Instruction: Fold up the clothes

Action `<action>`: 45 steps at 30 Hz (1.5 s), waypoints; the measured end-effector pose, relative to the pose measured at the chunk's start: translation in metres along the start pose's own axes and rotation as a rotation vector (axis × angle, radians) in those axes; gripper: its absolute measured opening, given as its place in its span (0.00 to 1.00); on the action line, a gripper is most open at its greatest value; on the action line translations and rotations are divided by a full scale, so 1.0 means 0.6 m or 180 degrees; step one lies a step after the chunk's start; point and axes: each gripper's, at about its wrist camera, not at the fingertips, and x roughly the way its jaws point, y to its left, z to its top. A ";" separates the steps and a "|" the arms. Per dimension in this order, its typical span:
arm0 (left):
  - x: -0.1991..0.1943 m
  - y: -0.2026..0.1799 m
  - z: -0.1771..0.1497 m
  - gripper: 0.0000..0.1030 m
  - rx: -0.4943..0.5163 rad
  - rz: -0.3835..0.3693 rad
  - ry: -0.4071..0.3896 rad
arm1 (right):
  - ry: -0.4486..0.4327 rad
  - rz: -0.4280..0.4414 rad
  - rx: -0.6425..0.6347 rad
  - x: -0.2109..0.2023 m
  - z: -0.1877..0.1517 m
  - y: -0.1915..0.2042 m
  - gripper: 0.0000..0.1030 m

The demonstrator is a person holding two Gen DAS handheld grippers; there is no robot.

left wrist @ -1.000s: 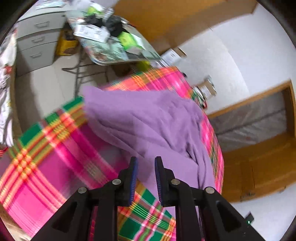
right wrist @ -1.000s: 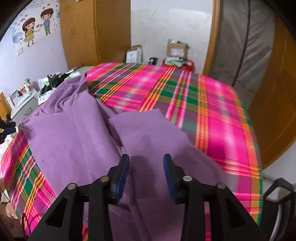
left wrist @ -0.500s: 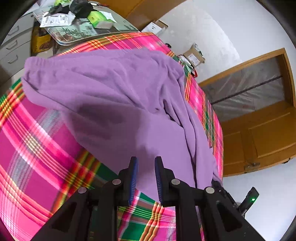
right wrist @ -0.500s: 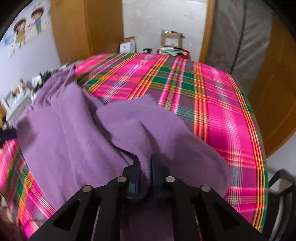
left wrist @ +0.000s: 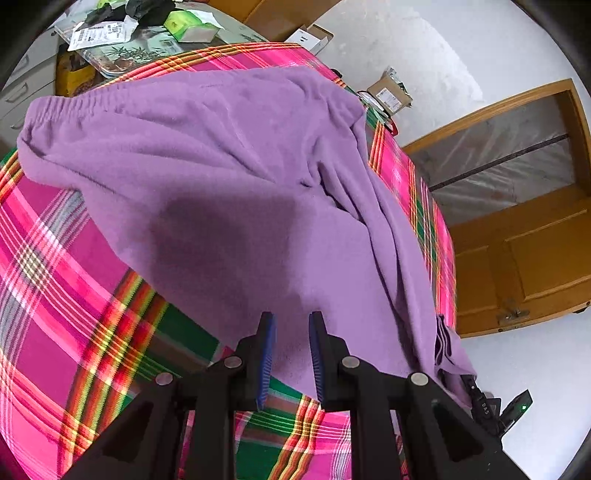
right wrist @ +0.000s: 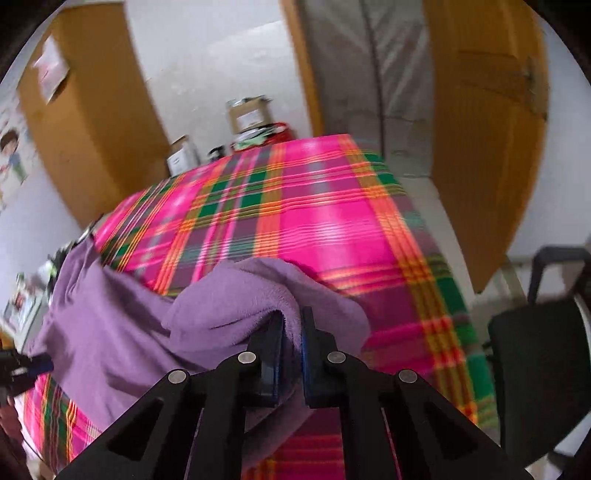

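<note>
The right claw [right wrist: 291, 317] is clamped on a lifted fold of the purple garment [left wrist: 229, 155] — the left claw [left wrist: 291, 321] hovers apart above it, holding nothing.

Right wrist view: I see motion blur over the far edge of the plaid-covered table [right wrist: 295, 206], so the cardboard boxes [right wrist: 247, 114] beyond it stay unreadable. The purple garment [right wrist: 122, 332] hides the table's near left corner, and its pinched fold covers the inner faces of the right gripper [right wrist: 292, 321]. Left wrist view: the garment's hem [left wrist: 448, 343] drops past the table's right edge; labels on the side-table clutter [left wrist: 99, 33] are too small to read.
</note>
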 end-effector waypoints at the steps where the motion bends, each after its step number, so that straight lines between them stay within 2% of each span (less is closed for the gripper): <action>1: 0.001 -0.001 -0.001 0.18 0.0002 -0.0003 0.0010 | -0.0026 -0.0023 0.0058 -0.006 -0.003 -0.011 0.08; 5: 0.009 -0.006 -0.003 0.18 0.0005 -0.0001 0.0030 | -0.0120 -0.0114 0.0309 -0.032 -0.024 -0.057 0.08; 9: 0.015 -0.011 -0.008 0.18 0.0027 0.0008 0.0057 | -0.0097 -0.0158 0.0369 -0.041 -0.040 -0.083 0.08; 21: 0.017 -0.011 -0.012 0.18 -0.0006 0.0021 0.0053 | -0.0173 -0.0392 0.0286 -0.065 -0.066 -0.096 0.11; 28: 0.024 -0.024 -0.015 0.18 0.0050 -0.0006 0.0104 | -0.0210 -0.0467 0.0398 -0.077 -0.067 -0.113 0.14; 30: 0.027 -0.027 -0.015 0.18 0.0058 -0.0012 0.0112 | -0.0180 -0.0458 0.0404 -0.077 -0.069 -0.114 0.14; 32: 0.030 -0.032 -0.016 0.18 0.0071 -0.0018 0.0118 | -0.0137 -0.0428 0.0423 -0.076 -0.069 -0.116 0.19; 36: 0.037 -0.044 -0.018 0.18 0.0122 -0.0051 0.0122 | -0.0063 -0.0259 0.0646 -0.077 -0.064 -0.132 0.22; 40: 0.044 -0.057 -0.021 0.18 0.0176 -0.0085 0.0127 | 0.0055 -0.0366 0.0305 -0.082 -0.065 -0.117 0.26; 42: 0.048 -0.064 -0.022 0.18 0.0203 -0.0103 0.0129 | -0.0021 -0.0314 0.0155 -0.097 -0.071 -0.110 0.26; 45: 0.056 -0.074 -0.024 0.18 0.0257 -0.0113 0.0175 | -0.0187 -0.0064 0.0158 -0.117 -0.074 -0.113 0.28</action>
